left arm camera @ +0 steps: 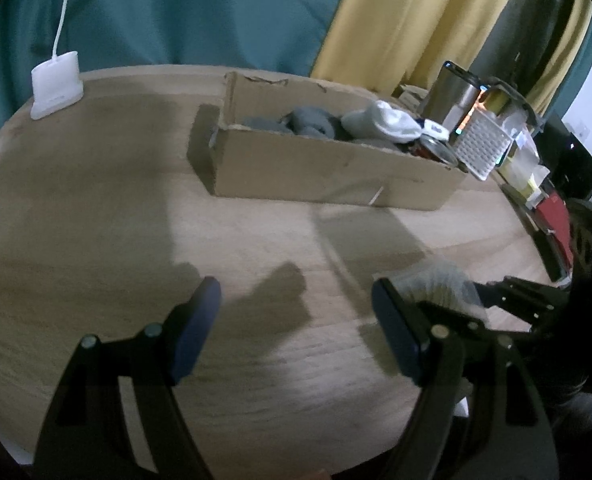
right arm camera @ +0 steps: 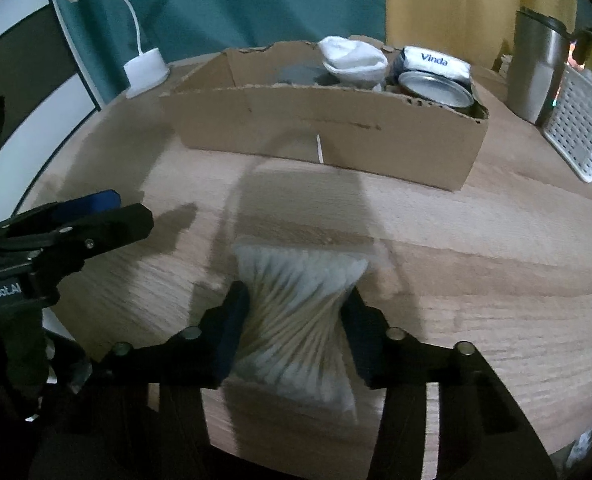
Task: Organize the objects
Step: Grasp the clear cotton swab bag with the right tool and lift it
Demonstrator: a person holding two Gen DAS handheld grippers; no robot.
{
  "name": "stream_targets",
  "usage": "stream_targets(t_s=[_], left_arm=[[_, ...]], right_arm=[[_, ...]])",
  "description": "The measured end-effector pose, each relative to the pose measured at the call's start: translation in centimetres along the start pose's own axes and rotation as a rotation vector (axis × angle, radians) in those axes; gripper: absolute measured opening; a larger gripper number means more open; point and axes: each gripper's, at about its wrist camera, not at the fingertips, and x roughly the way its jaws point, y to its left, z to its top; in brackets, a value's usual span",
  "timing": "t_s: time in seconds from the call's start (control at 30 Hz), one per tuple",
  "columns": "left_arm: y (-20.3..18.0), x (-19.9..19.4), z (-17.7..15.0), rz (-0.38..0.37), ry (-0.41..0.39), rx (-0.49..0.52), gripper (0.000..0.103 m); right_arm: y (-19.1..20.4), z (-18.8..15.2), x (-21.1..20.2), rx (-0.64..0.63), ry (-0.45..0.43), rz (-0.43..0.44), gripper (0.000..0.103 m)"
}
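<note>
The desk is being seen under both grippers, its wood top spreading ahead of the jaws. A cardboard box is standing well ahead of both pairs of jaws, and grey socks, a white sock, a tin and a tissue pack are being held inside it. A steel mug and a white perforated basket are standing to the right of the box, beyond the right jaws. A white lamp base is sitting far ahead and left of the left jaws.

The left gripper is being held with its jaws standing wide apart over bare wood, with nothing between them. The right gripper is being held just to its right, and a pack of cotton swabs is being pinched at its middle by the jaws, the pack fanning out above and below the pads. The far end of the pack is showing just beside the right finger of the left gripper. The pack is lying at the desk's near part, well apart from the box.
</note>
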Motion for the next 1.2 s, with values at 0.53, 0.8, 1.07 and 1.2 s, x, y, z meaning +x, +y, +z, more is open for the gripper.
stream_targets(t_s=[0.53, 0.8, 1.07, 1.2], left_arm=[[0.5, -0.6, 1.1, 0.008, -0.025, -0.007, 0.079], [0.7, -1.1, 1.8, 0.008, -0.040, -0.007, 0.079], [1.0, -1.4, 2.7, 0.010, -0.055, -0.011, 0.079], [1.2, -1.4, 3.1, 0.009, -0.059, -0.012, 0.079]], right_arm=[[0.2, 2.2, -1.4, -0.016, -0.050, -0.002, 0.046], [0.4, 3.4, -2.1, -0.027, -0.075, -0.004, 0.046], [0.6, 4.6, -2.4, -0.040, -0.093, -0.006, 0.046], [0.7, 5.2, -2.5, -0.046, -0.099, -0.007, 0.046]])
